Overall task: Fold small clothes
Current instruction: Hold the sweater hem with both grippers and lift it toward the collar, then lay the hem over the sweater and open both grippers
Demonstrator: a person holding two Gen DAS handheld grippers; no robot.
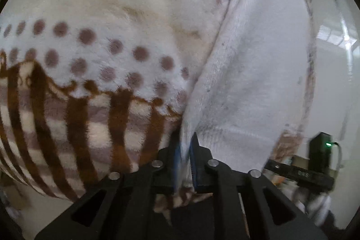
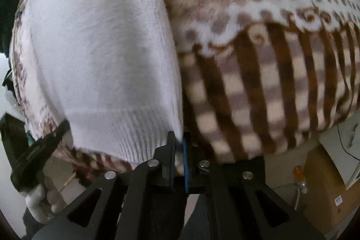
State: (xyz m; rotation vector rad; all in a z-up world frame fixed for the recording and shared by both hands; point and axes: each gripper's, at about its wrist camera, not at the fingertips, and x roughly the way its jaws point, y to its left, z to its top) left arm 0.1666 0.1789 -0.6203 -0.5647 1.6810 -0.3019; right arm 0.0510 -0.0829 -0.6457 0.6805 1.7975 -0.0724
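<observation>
A small white knit garment [image 1: 252, 73] hangs in front of a fleece blanket. My left gripper [image 1: 185, 143] is shut on the garment's lower corner. In the right wrist view the same white garment [image 2: 101, 55] fills the left half, with its ribbed hem at the bottom. My right gripper [image 2: 178, 141] is shut on the garment's other lower corner. The garment is held up between the two grippers, and the other gripper shows at the edge of each view.
A fleece blanket [image 1: 94, 55] with brown stripes and purple dots lies under and behind the garment; it also shows in the right wrist view [image 2: 270, 73]. A black box with a green light [image 1: 321, 145] stands at the right. A cardboard box [image 2: 324, 186] sits low at the right.
</observation>
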